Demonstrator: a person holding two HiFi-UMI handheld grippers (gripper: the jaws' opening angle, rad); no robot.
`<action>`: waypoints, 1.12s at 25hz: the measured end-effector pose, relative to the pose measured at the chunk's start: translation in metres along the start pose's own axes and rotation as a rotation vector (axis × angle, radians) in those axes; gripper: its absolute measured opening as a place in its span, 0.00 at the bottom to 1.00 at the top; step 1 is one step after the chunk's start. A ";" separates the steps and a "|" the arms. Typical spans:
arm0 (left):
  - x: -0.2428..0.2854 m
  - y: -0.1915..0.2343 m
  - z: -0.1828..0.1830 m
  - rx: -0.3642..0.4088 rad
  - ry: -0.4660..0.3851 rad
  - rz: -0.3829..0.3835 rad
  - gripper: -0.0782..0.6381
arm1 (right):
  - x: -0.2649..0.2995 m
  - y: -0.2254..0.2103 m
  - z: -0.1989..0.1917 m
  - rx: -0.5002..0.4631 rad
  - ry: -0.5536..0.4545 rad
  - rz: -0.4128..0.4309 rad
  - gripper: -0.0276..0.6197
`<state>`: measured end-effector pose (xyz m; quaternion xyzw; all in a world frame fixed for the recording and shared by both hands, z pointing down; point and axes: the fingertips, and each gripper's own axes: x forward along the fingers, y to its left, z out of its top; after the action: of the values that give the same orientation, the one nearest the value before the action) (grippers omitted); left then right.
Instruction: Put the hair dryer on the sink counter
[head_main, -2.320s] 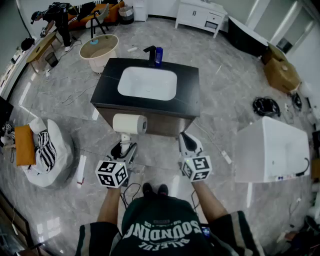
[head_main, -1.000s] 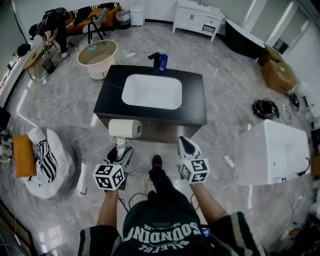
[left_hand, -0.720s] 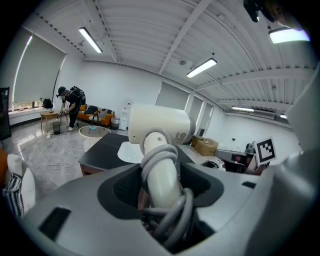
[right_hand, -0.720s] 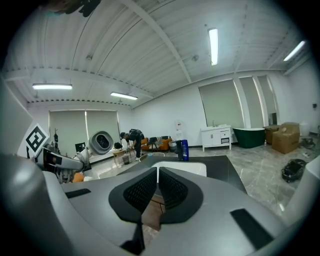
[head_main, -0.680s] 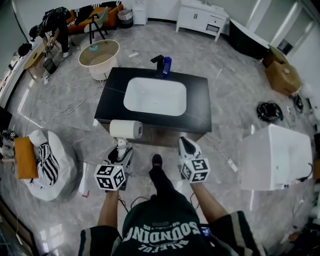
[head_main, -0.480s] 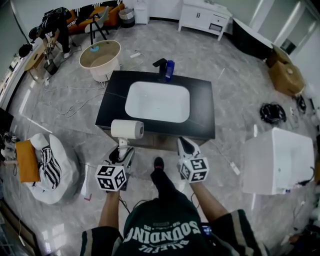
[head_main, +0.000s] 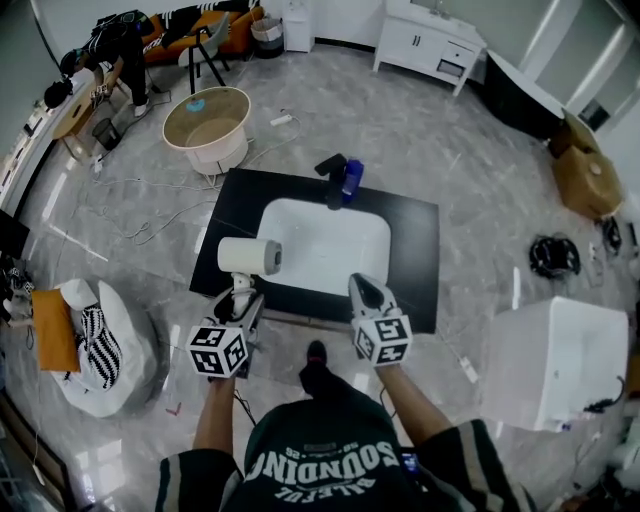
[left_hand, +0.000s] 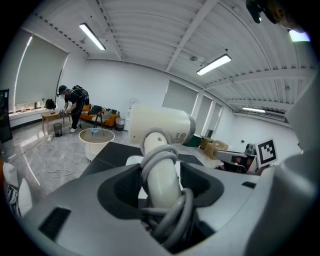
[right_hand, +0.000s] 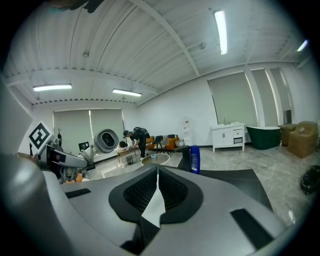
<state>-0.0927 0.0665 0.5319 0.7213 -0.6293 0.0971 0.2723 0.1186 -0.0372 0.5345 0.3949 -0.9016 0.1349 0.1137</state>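
The white hair dryer (head_main: 248, 256) has its handle (left_hand: 162, 181), wound with a grey cord, clamped between the jaws of my left gripper (head_main: 239, 297); its barrel (left_hand: 161, 129) stands above the jaws. It hangs over the front left part of the black sink counter (head_main: 418, 250), beside the white basin (head_main: 325, 243). My right gripper (head_main: 364, 291) is shut and empty over the counter's front edge, its jaws touching (right_hand: 156, 186). The hair dryer (right_hand: 106, 140) also shows at the left of the right gripper view.
A black faucet (head_main: 330, 165) and a blue bottle (head_main: 350, 180) stand at the counter's far edge. A round beige tub (head_main: 207, 115) sits beyond the counter's left corner, a white box (head_main: 555, 350) to its right. A person (head_main: 115, 40) bends over at far left.
The counter has drawn nearer: both grippers, earlier short of it over the floor, now reach over its front edge. The hair dryer stays in the left gripper.
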 end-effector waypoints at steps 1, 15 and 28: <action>0.008 0.004 0.006 0.000 0.002 0.004 0.44 | 0.009 -0.003 0.004 -0.003 0.003 0.006 0.04; 0.069 0.057 0.048 -0.017 0.021 0.048 0.44 | 0.095 -0.011 0.025 -0.026 0.048 0.071 0.04; 0.146 0.121 0.102 0.017 0.058 -0.028 0.44 | 0.171 -0.018 0.039 -0.014 0.078 -0.009 0.04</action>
<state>-0.2021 -0.1182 0.5505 0.7291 -0.6102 0.1196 0.2859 0.0148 -0.1778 0.5543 0.3925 -0.8957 0.1434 0.1519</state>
